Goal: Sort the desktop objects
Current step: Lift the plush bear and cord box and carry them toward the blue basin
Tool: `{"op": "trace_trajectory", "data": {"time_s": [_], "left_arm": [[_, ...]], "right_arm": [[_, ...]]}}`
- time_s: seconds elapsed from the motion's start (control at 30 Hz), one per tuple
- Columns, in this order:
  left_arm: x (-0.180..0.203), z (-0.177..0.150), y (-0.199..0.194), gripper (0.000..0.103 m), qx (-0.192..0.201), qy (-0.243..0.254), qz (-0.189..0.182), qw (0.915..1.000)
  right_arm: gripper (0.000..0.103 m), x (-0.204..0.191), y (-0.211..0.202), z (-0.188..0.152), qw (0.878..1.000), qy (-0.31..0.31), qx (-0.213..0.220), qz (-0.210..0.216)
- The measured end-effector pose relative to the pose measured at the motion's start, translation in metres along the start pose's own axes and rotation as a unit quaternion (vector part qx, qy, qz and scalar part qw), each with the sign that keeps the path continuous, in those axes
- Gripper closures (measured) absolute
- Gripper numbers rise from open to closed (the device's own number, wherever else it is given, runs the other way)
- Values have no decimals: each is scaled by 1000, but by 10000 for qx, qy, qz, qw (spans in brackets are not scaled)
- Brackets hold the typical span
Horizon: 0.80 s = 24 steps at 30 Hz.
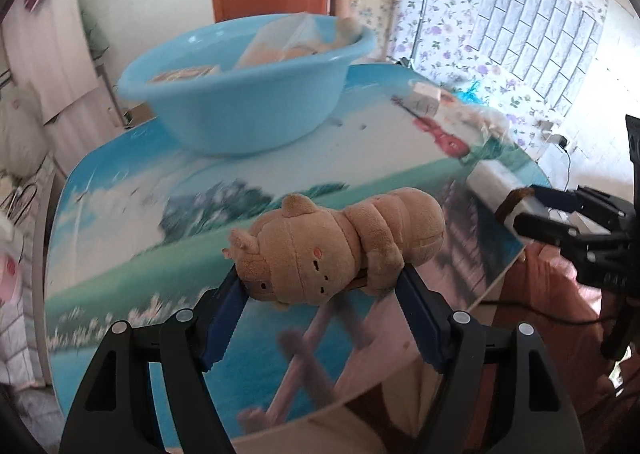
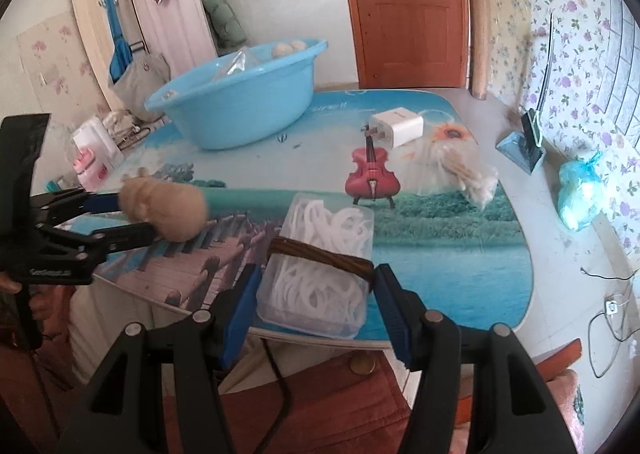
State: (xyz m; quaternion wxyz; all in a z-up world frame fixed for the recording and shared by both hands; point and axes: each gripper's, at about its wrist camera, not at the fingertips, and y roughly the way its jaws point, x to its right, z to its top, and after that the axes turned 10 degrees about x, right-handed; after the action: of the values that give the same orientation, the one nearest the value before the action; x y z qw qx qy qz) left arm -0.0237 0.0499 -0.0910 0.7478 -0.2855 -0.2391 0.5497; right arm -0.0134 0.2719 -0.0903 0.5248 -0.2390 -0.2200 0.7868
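My left gripper (image 1: pixel 320 286) is shut on a tan plush toy (image 1: pixel 340 242), held above the table's near edge; the same plush toy (image 2: pixel 164 210) shows at the left of the right wrist view. My right gripper (image 2: pixel 316 282) is shut on a clear plastic box (image 2: pixel 320 266) of white cord bound with a brown band, and that box (image 1: pixel 496 182) appears at the right of the left wrist view. A light blue basin (image 1: pixel 248 94) stands at the table's far side with a clear bag and other items inside; the basin (image 2: pixel 240 102) is also at the far left in the right wrist view.
On the printed table (image 2: pixel 440 254) lie a white charger (image 2: pixel 396 128) and a bag of cotton swabs (image 2: pixel 460 170). A blue plastic bag (image 2: pixel 580 194) and a phone stand (image 2: pixel 524 146) sit on the floor at right. A wooden door (image 2: pixel 404 10) is behind.
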Motion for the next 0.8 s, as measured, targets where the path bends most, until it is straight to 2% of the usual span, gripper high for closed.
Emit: {"op": "trace_trajectory", "data": {"time_s": [0.23,0.3,0.47,0.57,0.8], "left_arm": [[-18,-17,-10,27,-66,-137,131,9998],[-19,-20,-11,25,-64,-101,126,9998],[-18,-21,-11,7,7,-51,148,9999],[-20,-19,-8,2,18,-73,133,9999],[-21,-16,11,2,-83,-130,90,9998]], "right_arm": [[44,-5,3,1,9997,-12,-152,-178],[38,-8,4,0,9997,27,-205,-153],[31,-13,8,-1,9993,0,-305,-208],[30,-13,8,0,9993,-14,-307,-220],[29,-9,17,2,9989,3,-344,-320]]}}
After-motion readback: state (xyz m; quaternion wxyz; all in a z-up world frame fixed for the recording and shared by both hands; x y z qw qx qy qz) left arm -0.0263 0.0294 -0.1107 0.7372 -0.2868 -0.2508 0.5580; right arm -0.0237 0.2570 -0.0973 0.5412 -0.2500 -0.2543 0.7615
